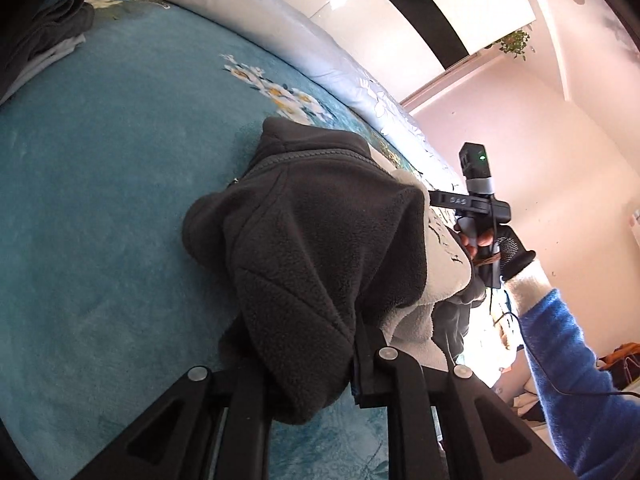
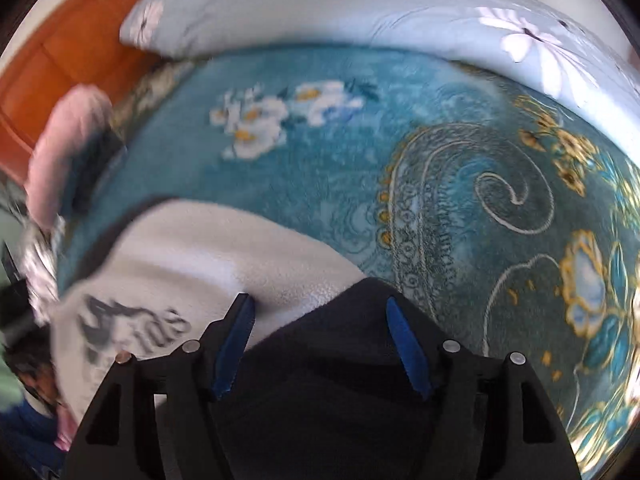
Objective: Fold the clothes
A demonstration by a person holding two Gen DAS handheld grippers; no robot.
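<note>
left gripper [image 1: 320, 364]: jaws closed down on a fold of the fleece jacket, dark fabric bunched over and between the fingers
right gripper [image 2: 320, 344]: jaws spread wide, dark fabric lying between the blue pads [image 2: 236, 344]; no clamp on it visible; also seen in left view [image 1: 476, 204], held by a gloved hand [image 1: 504, 252]
fleece jacket [image 1: 320, 232]: dark grey outer, pale lining [image 2: 224, 248] turned out, printed lettering on the pale part; held up off the bed, bunched between both grippers
blanket [image 1: 100, 184]: teal, floral and paisley print, under the jacket
quilt [image 2: 360, 12]: pale floral, along far edge of blanket
sleeve [image 1: 568, 364]: blue, right arm
right view: motion-blurred
</note>
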